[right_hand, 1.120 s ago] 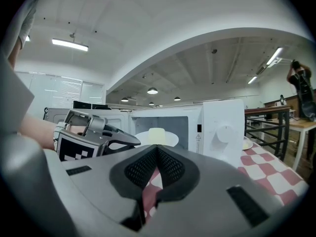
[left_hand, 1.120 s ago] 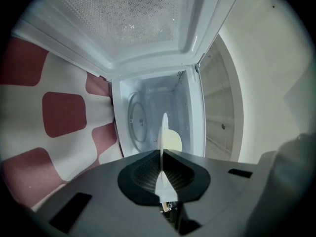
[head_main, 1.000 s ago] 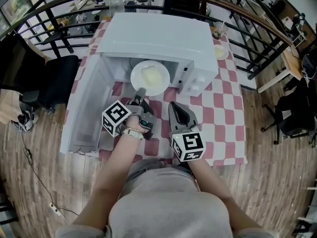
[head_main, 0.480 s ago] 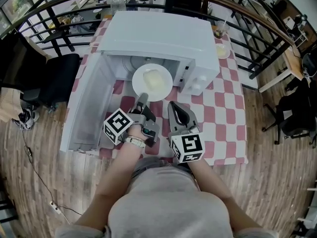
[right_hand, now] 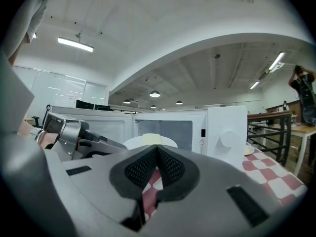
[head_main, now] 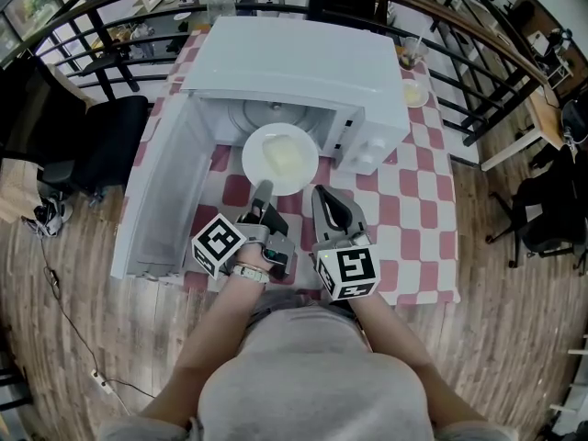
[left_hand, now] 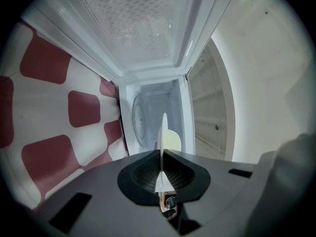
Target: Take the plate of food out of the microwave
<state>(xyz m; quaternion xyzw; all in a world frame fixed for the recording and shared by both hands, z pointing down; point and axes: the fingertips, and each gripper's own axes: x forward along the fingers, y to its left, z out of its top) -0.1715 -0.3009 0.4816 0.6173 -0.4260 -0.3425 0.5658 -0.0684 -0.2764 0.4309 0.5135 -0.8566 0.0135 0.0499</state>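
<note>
A white plate with pale yellow food hangs just outside the mouth of the white microwave, above the red-and-white checked cloth. My left gripper is shut on the plate's near rim. In the left gripper view the plate shows edge-on, pinched between the pads of the left gripper, with the microwave cavity behind. My right gripper stays shut on nothing, just right of the plate and apart from it. From the right gripper I see the plate ahead.
The microwave door stands wide open at the left. A small dish and a cup sit at the table's back right. A black chair stands left of the table, and a curved railing runs behind.
The left gripper has drawn back toward me with the plate, which has come out of the microwave's mouth. The right gripper has kept still.
</note>
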